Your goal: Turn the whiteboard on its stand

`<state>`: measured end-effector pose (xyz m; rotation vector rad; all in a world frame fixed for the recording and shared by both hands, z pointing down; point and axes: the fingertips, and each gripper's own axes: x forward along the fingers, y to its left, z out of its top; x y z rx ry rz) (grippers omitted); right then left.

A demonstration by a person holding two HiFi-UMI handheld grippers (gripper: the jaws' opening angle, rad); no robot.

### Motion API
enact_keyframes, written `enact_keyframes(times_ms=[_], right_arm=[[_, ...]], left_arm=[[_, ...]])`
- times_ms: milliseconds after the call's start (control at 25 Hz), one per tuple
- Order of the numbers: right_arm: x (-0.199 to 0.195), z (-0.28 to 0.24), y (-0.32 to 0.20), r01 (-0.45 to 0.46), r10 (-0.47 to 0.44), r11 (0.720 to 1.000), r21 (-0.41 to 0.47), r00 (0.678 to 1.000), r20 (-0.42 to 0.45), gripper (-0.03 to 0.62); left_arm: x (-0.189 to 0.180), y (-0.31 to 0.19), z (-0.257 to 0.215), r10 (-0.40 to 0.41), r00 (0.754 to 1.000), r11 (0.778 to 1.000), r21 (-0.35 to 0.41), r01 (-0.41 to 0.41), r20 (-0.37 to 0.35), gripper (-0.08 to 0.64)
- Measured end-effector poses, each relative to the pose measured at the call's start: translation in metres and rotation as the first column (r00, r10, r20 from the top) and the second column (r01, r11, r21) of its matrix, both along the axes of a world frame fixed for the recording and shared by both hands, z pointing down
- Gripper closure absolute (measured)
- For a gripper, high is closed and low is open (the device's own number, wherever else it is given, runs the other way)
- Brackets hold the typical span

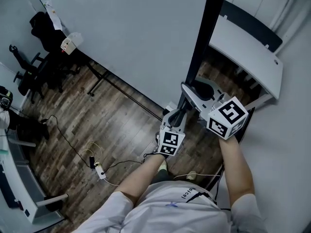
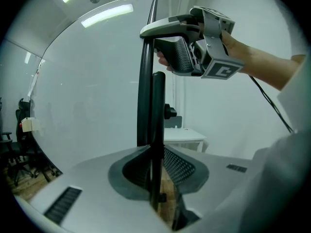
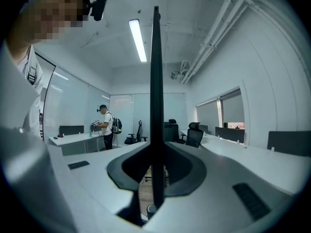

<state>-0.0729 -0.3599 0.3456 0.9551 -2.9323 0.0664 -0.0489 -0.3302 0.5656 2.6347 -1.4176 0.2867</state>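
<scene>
The whiteboard (image 1: 136,38) stands upright on its stand, its white face (image 2: 87,106) to my left and its black frame edge (image 1: 206,33) running up past both grippers. My left gripper (image 1: 179,116) is shut on that black edge (image 2: 145,81), which passes straight between its jaws (image 2: 154,178). Higher on the same edge, my right gripper (image 1: 193,92) is also shut on it, and it shows in the left gripper view (image 2: 194,42) above. In the right gripper view the edge (image 3: 156,81) is seen end-on between the jaws of my right gripper (image 3: 156,174). A stand post with a black knob (image 2: 169,111) sits just behind the edge.
The stand's black foot bar (image 1: 116,89) lies across the wooden floor. Cables and a power strip (image 1: 99,171) lie near my feet. Black office chairs (image 1: 34,67) stand at the far left, and a white desk (image 1: 248,47) stands behind the board. A person (image 3: 105,125) stands by a distant desk.
</scene>
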Motion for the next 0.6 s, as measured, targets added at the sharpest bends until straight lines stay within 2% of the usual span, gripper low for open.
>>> enact_keyframes(times_ms=[360, 600], right_arm=[[0.092, 0.001, 0.019, -0.011, 0.011, 1.000, -0.003, 1.000, 0.001, 0.511], [0.136, 0.002, 0.030, -0.033, 0.033, 0.999, -0.008, 0.999, 0.009, 0.511]], left_arm=[[0.091, 0.019, 0.001, 0.027, 1.000, 0.999, -0.021, -0.027, -0.005, 0.469], [0.135, 0.031, 0.000, 0.059, 0.998, 0.998, -0.039, -0.059, -0.005, 0.469]])
